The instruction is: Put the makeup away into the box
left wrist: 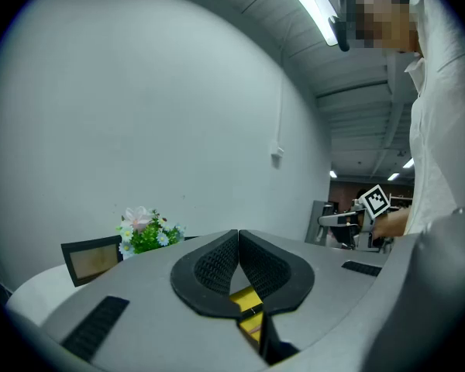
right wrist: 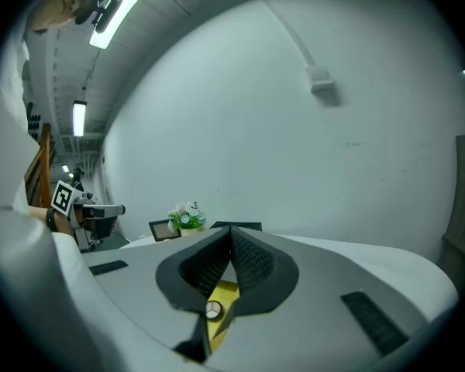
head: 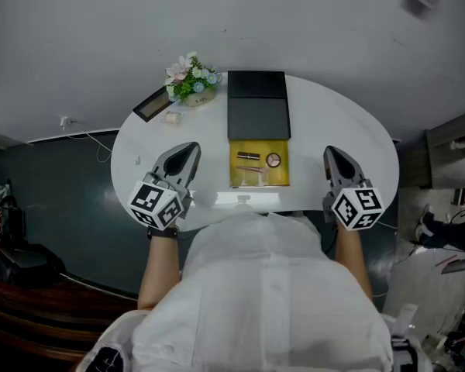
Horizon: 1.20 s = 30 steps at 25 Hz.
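Note:
A box with a yellow inside (head: 282,175) lies at the middle of the white table (head: 333,122), its black lid (head: 258,105) folded open behind it. In it lie a round compact (head: 273,160), a thin dark stick (head: 248,156) and a pale piece (head: 252,173). My left gripper (head: 192,148) hovers left of the box, shut and empty. My right gripper (head: 330,153) hovers right of it, shut and empty as well. In the left gripper view the pads (left wrist: 217,263) meet at the tip over the yellow box (left wrist: 246,301). The right gripper view shows the compact (right wrist: 213,310) below the closed jaws.
A small pot of flowers (head: 191,80) and a dark picture frame (head: 151,105) stand at the back left of the table. The table's curved far edge meets a grey wall. Dark floor lies on both sides; the person's body is at the near edge.

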{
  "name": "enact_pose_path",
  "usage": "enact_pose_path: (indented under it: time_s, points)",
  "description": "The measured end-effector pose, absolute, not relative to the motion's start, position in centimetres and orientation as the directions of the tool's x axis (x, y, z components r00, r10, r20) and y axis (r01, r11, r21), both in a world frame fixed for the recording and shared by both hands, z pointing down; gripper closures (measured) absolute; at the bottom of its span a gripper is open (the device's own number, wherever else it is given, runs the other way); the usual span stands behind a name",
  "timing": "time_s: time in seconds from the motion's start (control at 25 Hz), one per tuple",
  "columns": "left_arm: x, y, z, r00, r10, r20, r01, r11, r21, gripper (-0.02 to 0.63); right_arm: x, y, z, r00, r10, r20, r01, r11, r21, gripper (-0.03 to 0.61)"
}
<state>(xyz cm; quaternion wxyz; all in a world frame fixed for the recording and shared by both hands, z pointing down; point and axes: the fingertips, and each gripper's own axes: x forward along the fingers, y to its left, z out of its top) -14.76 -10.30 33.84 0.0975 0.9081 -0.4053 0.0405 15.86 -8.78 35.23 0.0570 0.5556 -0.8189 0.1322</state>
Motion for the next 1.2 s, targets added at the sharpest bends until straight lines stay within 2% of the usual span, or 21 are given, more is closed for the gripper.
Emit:
enact_pose_path:
  time_s: [0.2, 1.2]
  points:
    - [-14.7, -10.5, 32.6, 0.667, -0.733, 0.13, -0.745, -0.655, 0.125, 0.597, 16.4, -8.9, 33.9, -0.369, -0.908, 0.197, -0.927, 0.344, -0.15, 0.569]
    - [-14.4, -11.3, 32.2, 0.681, -0.721, 0.129, -0.732, -0.671, 0.118, 0.595, 16.0, -9.6, 34.1, -0.388, -0.897, 0.214, -0.922, 0.372, -0.113, 0.569]
